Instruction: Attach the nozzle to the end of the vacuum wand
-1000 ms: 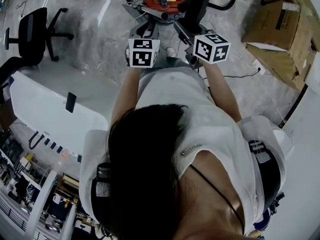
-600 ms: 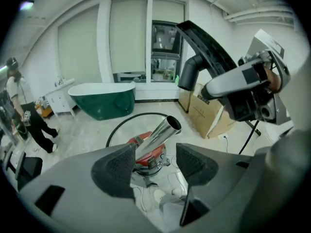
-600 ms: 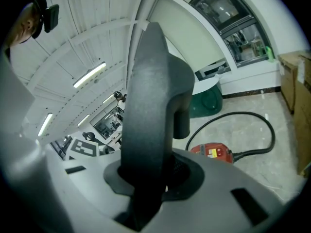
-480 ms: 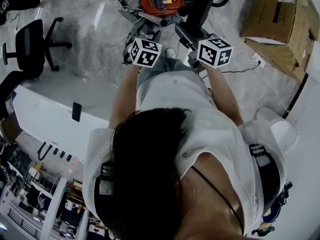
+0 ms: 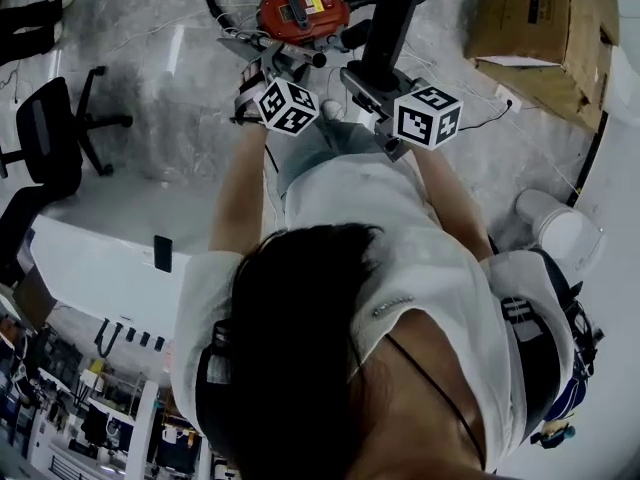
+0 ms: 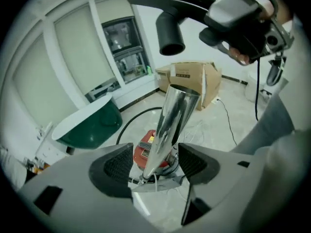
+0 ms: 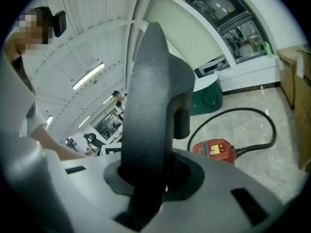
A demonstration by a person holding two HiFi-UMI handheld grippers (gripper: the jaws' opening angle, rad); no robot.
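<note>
My right gripper (image 7: pixel 155 178) is shut on the black nozzle (image 7: pixel 150 101), which stands up between its jaws. In the head view this gripper (image 5: pixel 368 76) holds the nozzle (image 5: pixel 390 23) beside the red vacuum cleaner (image 5: pixel 300 8). My left gripper (image 6: pixel 155 165) is open. Its jaws have just been opening, and the chrome wand (image 6: pixel 170 125) runs between the pads (image 6: pixel 119 166) without touching them. The wand's open end points up toward the nozzle's round mouth (image 6: pixel 170 30), a short way apart. In the head view the left gripper (image 5: pixel 268 68) sits over the wand (image 5: pixel 285 50).
A black hose (image 7: pixel 243 113) curves from the vacuum (image 7: pixel 216 150) across the grey floor. Cardboard boxes (image 5: pixel 535 13) stand at the right, an office chair (image 5: pixel 50 133) and a white table (image 5: pixel 110 238) at the left, and a white bin (image 5: pixel 560 230) by the person's right side.
The left gripper has rolled and sunk toward the vacuum. The right gripper has kept still with the nozzle in it.
</note>
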